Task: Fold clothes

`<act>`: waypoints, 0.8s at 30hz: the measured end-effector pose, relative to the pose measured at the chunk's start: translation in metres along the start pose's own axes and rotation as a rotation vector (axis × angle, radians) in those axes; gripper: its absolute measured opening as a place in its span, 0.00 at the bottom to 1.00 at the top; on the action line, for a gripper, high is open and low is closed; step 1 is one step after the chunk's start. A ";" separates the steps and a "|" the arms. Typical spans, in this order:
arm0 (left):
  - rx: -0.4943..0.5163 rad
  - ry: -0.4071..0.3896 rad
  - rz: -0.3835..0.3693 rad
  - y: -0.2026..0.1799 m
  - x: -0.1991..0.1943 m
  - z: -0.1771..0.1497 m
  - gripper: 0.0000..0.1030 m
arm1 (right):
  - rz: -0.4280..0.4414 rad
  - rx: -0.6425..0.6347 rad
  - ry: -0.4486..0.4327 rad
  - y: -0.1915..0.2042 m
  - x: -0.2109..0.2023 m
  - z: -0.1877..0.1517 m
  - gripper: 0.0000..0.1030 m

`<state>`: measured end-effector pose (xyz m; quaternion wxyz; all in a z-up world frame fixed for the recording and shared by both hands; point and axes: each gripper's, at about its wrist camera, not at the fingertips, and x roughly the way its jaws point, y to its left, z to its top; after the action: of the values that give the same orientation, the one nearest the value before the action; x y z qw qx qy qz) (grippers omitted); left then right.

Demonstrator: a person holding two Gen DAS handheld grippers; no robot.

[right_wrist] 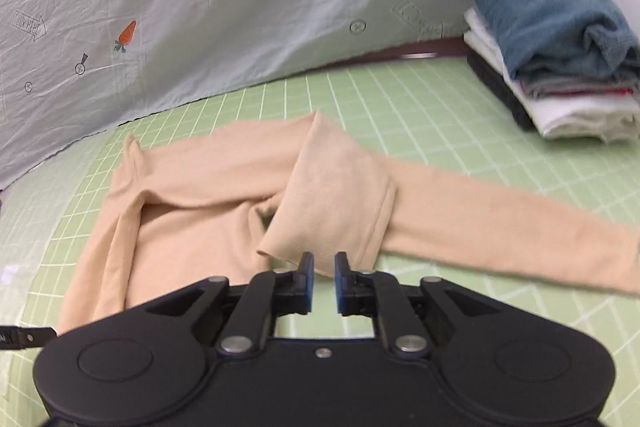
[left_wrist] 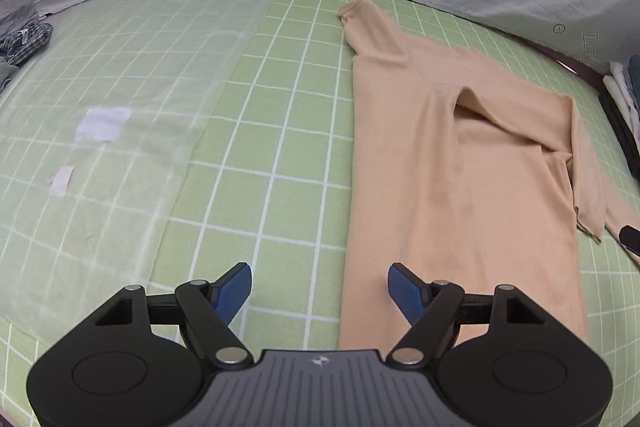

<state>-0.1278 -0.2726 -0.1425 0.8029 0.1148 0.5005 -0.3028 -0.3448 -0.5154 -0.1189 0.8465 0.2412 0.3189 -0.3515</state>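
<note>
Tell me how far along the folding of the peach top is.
Done: a stack of folded clothes sits at the far corner, and one sleeve of the peach top is folded across its body. In hand: nothing; the left gripper is wide open and the right gripper slightly open, both empty. Left: the other sleeve lies stretched out, and the body is unfolded.

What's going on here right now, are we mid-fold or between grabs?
Between grabs. The peach long-sleeved knit top lies on the green grid-patterned sheet, one sleeve already folded across its body, the other sleeve lying stretched out toward the stack of folded clothes. The left gripper is open and empty beside the top's edge. The right gripper is slightly open, nothing between its pads.
</note>
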 end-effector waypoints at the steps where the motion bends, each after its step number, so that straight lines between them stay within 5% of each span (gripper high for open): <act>1: 0.008 0.007 0.000 0.002 -0.002 -0.004 0.74 | 0.020 0.012 0.019 0.003 -0.001 -0.008 0.22; 12: 0.128 0.076 0.010 0.000 -0.017 -0.051 0.74 | 0.212 -0.046 0.198 0.054 -0.004 -0.065 0.19; 24: 0.091 0.059 0.050 0.004 -0.028 -0.090 0.84 | 0.331 -0.091 0.212 0.068 -0.018 -0.090 0.22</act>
<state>-0.2001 -0.2154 -0.1609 0.7892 0.1725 0.5066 -0.3014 -0.3373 -0.4076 -0.1553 0.8644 0.2877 0.3777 -0.1655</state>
